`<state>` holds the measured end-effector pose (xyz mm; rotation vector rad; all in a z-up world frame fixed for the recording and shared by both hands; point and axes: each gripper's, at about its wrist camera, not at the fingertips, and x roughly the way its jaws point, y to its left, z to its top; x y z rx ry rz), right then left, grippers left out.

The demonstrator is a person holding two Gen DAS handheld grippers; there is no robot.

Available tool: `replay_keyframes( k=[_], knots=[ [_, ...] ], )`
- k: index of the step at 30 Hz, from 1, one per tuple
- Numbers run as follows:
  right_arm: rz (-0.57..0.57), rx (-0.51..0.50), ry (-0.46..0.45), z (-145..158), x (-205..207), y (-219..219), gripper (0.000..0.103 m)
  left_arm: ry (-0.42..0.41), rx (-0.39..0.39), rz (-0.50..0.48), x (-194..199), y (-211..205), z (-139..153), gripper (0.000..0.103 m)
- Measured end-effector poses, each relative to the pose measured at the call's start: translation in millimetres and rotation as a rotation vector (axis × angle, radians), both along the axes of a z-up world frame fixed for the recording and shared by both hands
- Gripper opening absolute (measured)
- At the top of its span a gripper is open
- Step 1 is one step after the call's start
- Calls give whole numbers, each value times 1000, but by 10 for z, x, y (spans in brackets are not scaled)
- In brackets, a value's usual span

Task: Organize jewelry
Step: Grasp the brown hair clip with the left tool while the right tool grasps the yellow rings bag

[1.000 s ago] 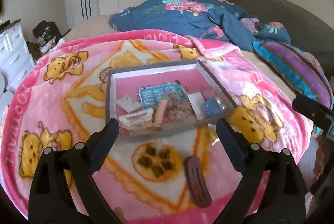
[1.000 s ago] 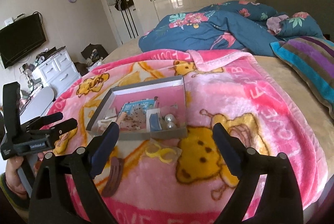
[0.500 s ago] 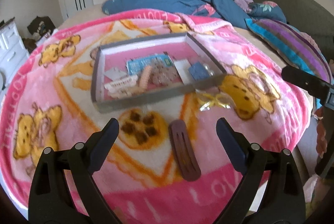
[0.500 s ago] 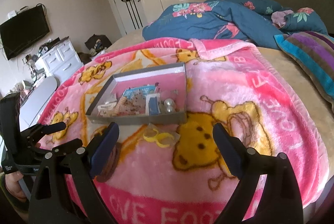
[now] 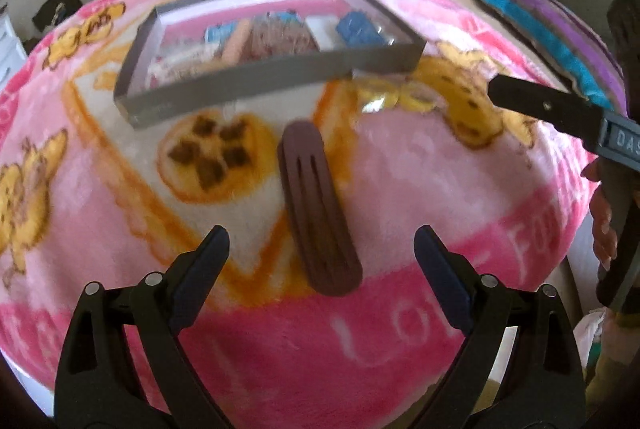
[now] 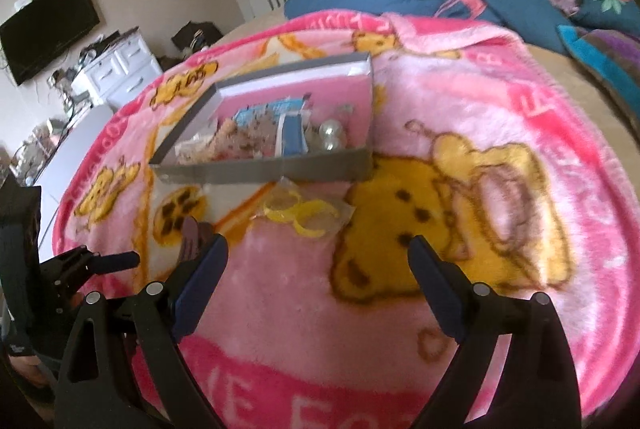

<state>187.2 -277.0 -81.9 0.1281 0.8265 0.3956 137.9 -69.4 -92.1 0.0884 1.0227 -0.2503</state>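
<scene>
brown hair clip (image 5: 318, 213) flat on pink blanket (image 5: 420, 165), just in front of grey tray (image 5: 264, 77), lengthways toward the lens. looks like rigid plastic, light, slotted along the top, probably a little slick; best taken across the narrow width near the middle, pads on the two long edges. plush pile underneath likely to give, so expect some sinking on the pinch.

yellow rings in clear wrap (image 6: 304, 213) just in front of tray's near wall, right of the clip. thin, crinkly, featherweight; wrap may slide between pads.

left gripper (image 5: 320, 249) released, jaws wide, nothing between, clip's near end roughly centred in the gap. right gripper (image 6: 318, 261) released too, empty, aimed toward the rings.

tray contents blurred: pearls (image 6: 332, 135), blue card, brownish bits; rest unreadable. clip mostly hidden behind a finger in right wrist view. clip's underside and spring not visible.
</scene>
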Motion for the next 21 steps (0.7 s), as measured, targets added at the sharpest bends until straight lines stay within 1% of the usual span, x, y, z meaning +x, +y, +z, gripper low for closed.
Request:
replay_keyframes(
  k=[3, 6, 8, 9, 11, 14, 15, 17, 18, 19, 20, 21],
  knots=[
    [26, -29, 25, -131, 144, 73, 91, 34, 23, 0, 14, -37, -162, 80],
    [27, -45, 60, -270, 304, 137, 91, 33, 62, -7, 32, -108, -236, 75],
    [30, -36, 88, -377, 445, 182, 91, 19, 76, -17, 34, -132, -234, 61],
    [36, -27, 95, -410, 493, 206, 91, 13, 81, -29, 23, -150, -233, 56],
    [38, -30, 97, -460, 577, 262, 91, 12, 76, -50, 26, -170, -227, 36],
    [47, -47, 91, -500, 648, 341, 90, 3, 72, -71, 4, -182, -207, 27],
    [50, -59, 90, -517, 657, 379, 87, 3, 67, -74, 2, -173, -200, 27],
    [65, -73, 78, -524, 627, 438, 74, 3, 52, -74, -2, -155, -180, 25],
    [81, -70, 71, -521, 599, 466, 61, 4, 39, -72, -3, -136, -167, 25],
    [93, -60, 71, -517, 587, 482, 51, 4, 28, -70, -3, -117, -154, 25],
    [101, -51, 72, -512, 562, 494, 46, 5, 16, -67, -5, -100, -139, 25],
    [107, -34, 69, -500, 530, 490, 33, 8, 1, -63, -2, -69, -121, 25]
  ],
)
